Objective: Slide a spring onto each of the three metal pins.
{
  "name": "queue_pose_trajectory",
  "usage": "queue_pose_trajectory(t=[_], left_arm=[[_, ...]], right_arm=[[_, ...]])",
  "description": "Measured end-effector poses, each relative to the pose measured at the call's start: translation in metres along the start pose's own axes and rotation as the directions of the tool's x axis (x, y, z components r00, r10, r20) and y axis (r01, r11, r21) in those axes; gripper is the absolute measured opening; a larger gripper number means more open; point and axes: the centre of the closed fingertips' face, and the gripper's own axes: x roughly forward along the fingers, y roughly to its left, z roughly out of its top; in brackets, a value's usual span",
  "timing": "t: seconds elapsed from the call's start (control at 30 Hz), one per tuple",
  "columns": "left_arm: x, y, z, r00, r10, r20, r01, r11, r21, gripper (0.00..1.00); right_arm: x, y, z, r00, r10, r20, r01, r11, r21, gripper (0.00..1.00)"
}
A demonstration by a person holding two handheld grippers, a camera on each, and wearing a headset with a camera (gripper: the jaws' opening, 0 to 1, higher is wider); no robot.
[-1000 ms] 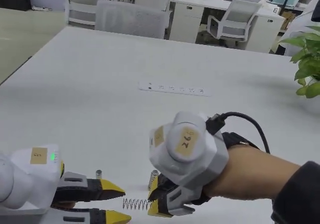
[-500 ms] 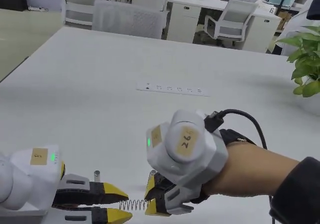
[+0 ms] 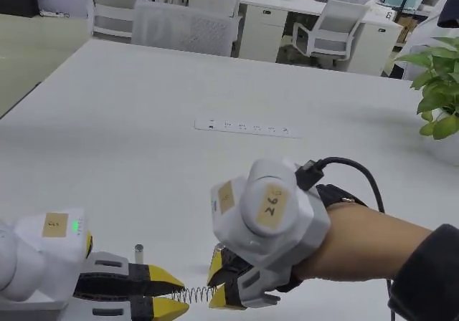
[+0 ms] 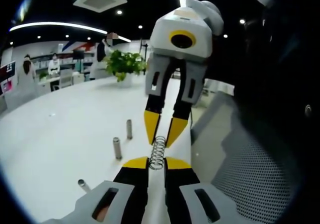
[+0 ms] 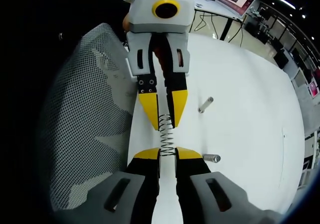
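One spring (image 3: 192,293) runs between the left gripper (image 3: 179,294) and right gripper (image 3: 216,285), both sets of fingers (image 3: 161,274) pinching its ends; a pin (image 3: 139,250) stands at its ten o'clock.

A thin steel coil spring (image 3: 195,294) hangs level in the air, one end nipped in the tips of the left gripper (image 3: 178,296) and the other in the tips of the right gripper (image 3: 217,287). Three short metal pins stand on the table to one side of it. The far pin (image 4: 129,129) is beside the right gripper's tips, the middle pin (image 4: 116,148) is closer, and the near pin (image 4: 83,185) is alongside the left gripper's jaws.
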Motion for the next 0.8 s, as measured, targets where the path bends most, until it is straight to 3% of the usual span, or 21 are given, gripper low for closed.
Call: queue_pose_trajectory(t=[0.47, 0.8], left_arm=[[-0.002, -0.004, 0.005, 0.9998, -0.015, 0.014, 0.015, 1.000, -0.011, 0.03], [-0.004, -0.009, 0.019, 0.9981, -0.027, 0.055, 0.027, 1.000, -0.006, 0.03]], right_arm=[[0.000, -0.001, 0.000, 0.9999, 0.011, 0.010, -0.011, 0.999, 0.033, 0.11], [0.006, 0.002, -0.005, 0.9995, 0.033, 0.001, -0.033, 0.999, 0.040, 0.11]])
